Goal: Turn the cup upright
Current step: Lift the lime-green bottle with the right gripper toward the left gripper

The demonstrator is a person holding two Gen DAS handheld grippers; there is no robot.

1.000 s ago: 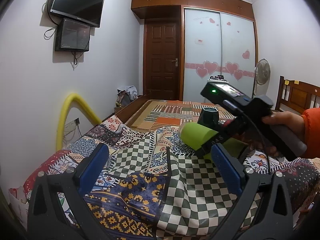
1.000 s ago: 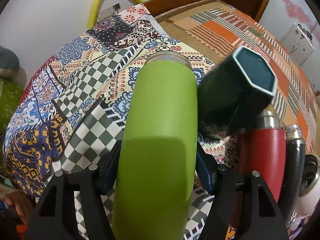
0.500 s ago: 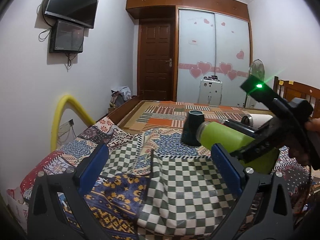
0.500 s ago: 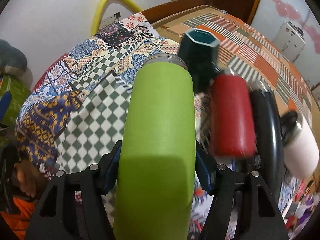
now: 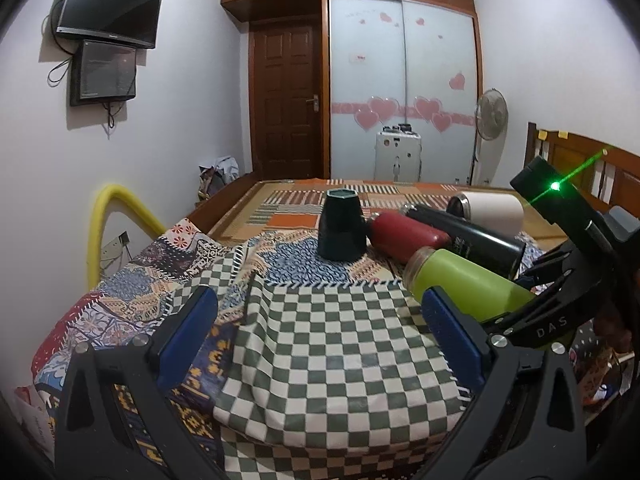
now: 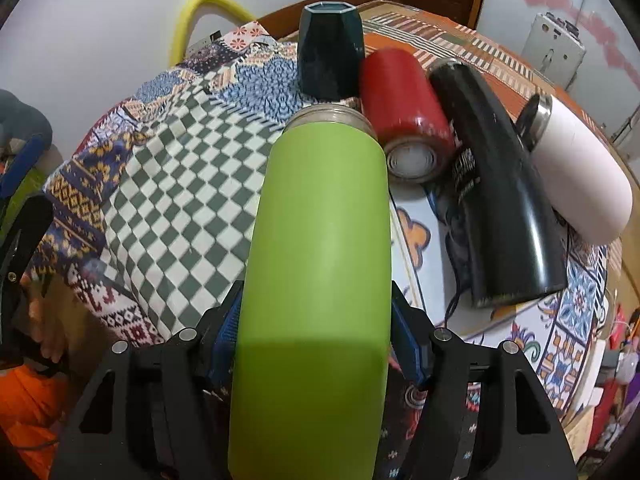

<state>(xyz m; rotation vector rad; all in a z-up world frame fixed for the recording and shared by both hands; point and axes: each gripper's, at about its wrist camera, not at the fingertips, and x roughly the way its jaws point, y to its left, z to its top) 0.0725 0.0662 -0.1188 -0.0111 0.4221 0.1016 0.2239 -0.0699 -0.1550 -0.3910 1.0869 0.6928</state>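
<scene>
Left wrist view: a bed (image 5: 340,344) draped with a patchwork cloth of checks and prints fills the lower half of a small bedroom. On the left wall hang a television (image 5: 110,4) and a darker screen (image 5: 104,74) below it. Straight ahead are a brown door (image 5: 286,104) and sliding wardrobe panels (image 5: 404,92) with pink hearts; a standing fan (image 5: 491,114) is at their right, and a yellow tube (image 5: 120,216) arches by the bed's left edge. The left gripper (image 5: 320,328) hovers over the checked cloth with its jaws spread wide and nothing between them. Towards the bed's far side a dark green cup (image 5: 341,226) stands mouth down. Beside it lie a red flask (image 5: 404,234), a black flask (image 5: 468,238) and a white flask (image 5: 490,208). At the bed's right edge the green cup (image 5: 460,286) is tilted nearly level, its metal-rimmed mouth pointing left, held by the right gripper (image 5: 532,316).

Right wrist view: the right gripper (image 6: 312,348) has its jaws closed on the green cup (image 6: 320,240) near its base. It is a matte lime cylinder; its threaded mouth points away from the camera towards the dark green cup (image 6: 330,50). The inside is not visible. To the right, the red flask (image 6: 404,108), black flask (image 6: 504,200) and white flask (image 6: 580,164) lie side by side on the bed (image 6: 172,168).
</scene>
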